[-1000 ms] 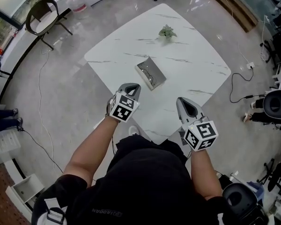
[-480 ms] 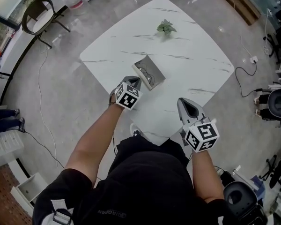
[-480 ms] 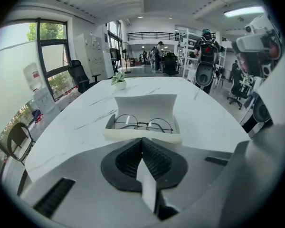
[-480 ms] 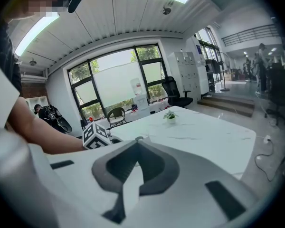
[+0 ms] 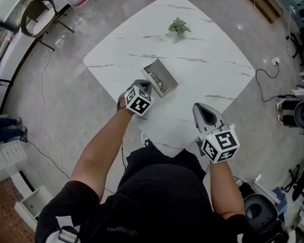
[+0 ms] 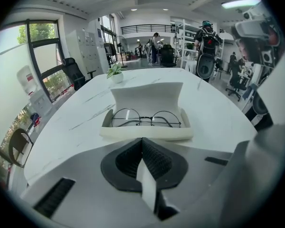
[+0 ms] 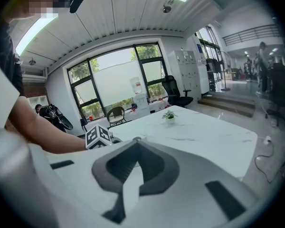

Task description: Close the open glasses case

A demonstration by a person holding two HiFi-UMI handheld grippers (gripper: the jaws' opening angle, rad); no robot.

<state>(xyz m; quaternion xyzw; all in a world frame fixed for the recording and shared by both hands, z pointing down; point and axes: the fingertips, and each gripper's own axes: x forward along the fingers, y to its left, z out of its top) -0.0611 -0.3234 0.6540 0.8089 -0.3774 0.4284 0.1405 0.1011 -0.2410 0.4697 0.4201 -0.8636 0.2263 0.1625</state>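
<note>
**Glasses case open on the table, left gripper at its front edge**

The glasses case (image 6: 145,112) lies on the white marbled table (image 5: 207,49) with its lid standing upright at the back. A pair of round wire-framed glasses (image 6: 145,119) rests in the bottom half.

The left gripper (image 6: 142,142) points straight at the case from the side opposite the lid, its tip just short of the case's front edge. No view shows whether it touches. Its fingers (image 6: 155,156) are clenched together with nothing between them.

The right gripper (image 7: 137,144) is well apart from the case, off to the right and nearer the person than the case is, over the table's near edge. Its fingers (image 7: 154,167) are also pressed together and hold nothing. In the right gripper view, the person's left forearm (image 7: 47,137) and the left gripper's marker cube (image 7: 99,136) show to the left.

A small potted plant (image 5: 179,26) stands beyond the case, toward the far side of the table. Farther off to the left of the case, a chair (image 5: 38,16) stands on the floor.
</note>
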